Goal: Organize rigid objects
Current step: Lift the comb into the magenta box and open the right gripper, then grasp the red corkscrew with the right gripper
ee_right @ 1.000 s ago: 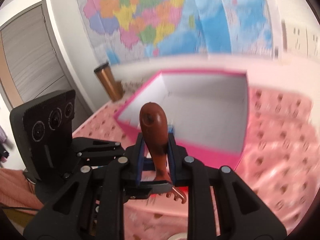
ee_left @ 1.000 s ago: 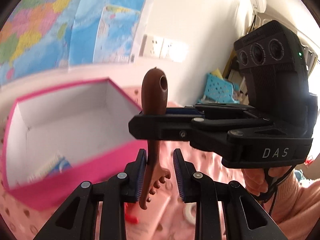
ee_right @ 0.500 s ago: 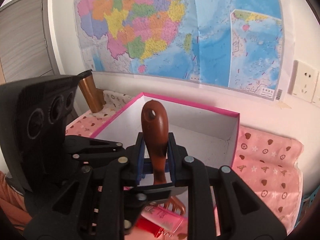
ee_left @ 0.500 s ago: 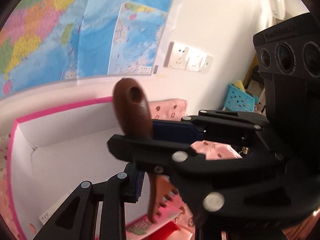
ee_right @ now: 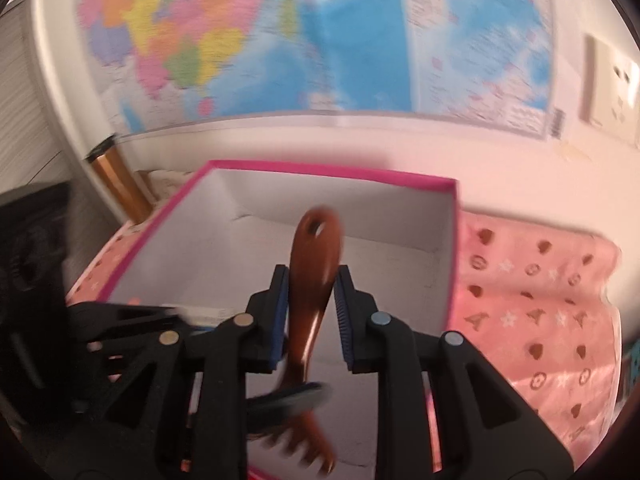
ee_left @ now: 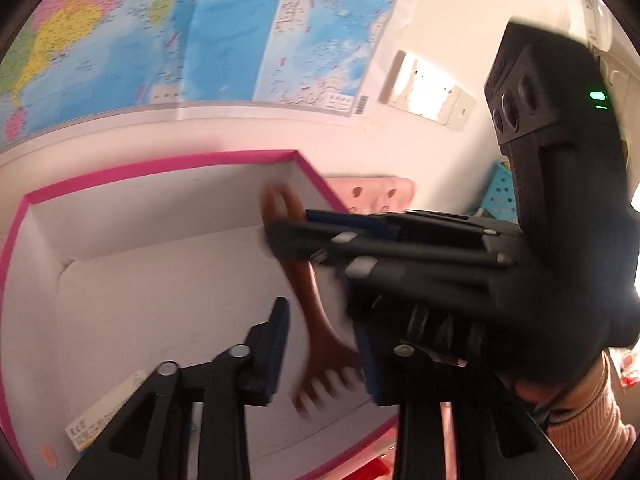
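A brown wooden back-scratcher [ee_right: 314, 264] with a hole in its handle and a claw end hangs over the open pink box [ee_right: 332, 170] with white inside walls. My right gripper [ee_right: 311, 292] has its jaws spread a little wider than the handle, which sits between them, blurred. In the left wrist view the scratcher [ee_left: 308, 292] hangs in front of my left gripper [ee_left: 322, 344], which is open and empty, its jaws on either side of the claw end. The right gripper crosses that view from the right.
The box [ee_left: 160, 160] holds a flat white card [ee_left: 108, 412] on its floor. It stands on a pink patterned cloth [ee_right: 532, 300]. A map [ee_right: 320, 32] and wall sockets [ee_left: 428, 88] are behind. A copper cylinder [ee_right: 116, 176] stands at the far left.
Both grippers moved over the box interior. The right jaws, shut on the scratcher handle before, have spread apart, and the scratcher has dropped lower and tilted.
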Demonstrator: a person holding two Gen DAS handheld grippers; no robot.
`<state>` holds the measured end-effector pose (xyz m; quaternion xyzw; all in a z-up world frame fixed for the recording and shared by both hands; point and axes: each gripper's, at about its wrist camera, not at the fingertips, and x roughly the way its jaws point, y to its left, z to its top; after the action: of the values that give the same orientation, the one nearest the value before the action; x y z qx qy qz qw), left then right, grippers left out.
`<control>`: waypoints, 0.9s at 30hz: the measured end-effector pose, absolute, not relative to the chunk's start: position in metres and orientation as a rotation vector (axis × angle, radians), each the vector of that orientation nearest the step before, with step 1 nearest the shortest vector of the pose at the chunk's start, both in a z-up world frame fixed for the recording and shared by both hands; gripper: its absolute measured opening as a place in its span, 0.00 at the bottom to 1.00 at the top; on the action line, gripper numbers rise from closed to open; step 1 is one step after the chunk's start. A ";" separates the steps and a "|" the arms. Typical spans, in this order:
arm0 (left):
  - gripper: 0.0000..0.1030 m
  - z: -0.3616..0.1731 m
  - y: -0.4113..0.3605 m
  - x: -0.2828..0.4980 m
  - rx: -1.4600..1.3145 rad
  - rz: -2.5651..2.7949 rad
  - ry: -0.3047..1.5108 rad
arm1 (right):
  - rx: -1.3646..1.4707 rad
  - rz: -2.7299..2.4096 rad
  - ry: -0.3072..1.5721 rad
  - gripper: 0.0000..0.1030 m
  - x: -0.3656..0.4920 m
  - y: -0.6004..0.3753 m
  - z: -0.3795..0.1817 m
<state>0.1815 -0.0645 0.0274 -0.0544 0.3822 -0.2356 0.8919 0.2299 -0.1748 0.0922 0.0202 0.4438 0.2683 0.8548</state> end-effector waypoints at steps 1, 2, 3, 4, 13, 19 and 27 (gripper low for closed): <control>0.41 0.027 -0.062 0.180 -0.112 -0.480 0.793 | 0.057 0.549 0.941 0.24 0.230 -0.179 0.091; 0.42 0.027 -0.059 0.178 -0.115 -0.471 0.789 | 0.062 0.533 0.943 0.26 0.230 -0.184 0.090; 0.42 0.027 -0.056 0.174 -0.119 -0.464 0.783 | 0.066 0.529 0.944 0.26 0.229 -0.186 0.090; 0.42 0.029 -0.054 0.171 -0.118 -0.459 0.776 | 0.076 0.534 0.945 0.26 0.225 -0.190 0.092; 0.47 0.044 -0.027 0.095 -0.068 -0.453 0.613 | 0.138 0.658 0.791 0.32 0.142 -0.218 0.126; 0.48 0.029 -0.010 0.061 -0.090 -0.440 0.636 | 0.183 0.685 0.791 0.33 0.095 -0.235 0.113; 0.48 -0.016 -0.018 0.052 -0.090 -0.462 0.793 | 0.233 0.656 0.961 0.33 0.063 -0.231 0.051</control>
<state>0.0516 -0.0175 -0.0156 -0.0432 0.3826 -0.2230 0.8955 0.0629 -0.2310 0.0508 0.1097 0.4527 0.3092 0.8291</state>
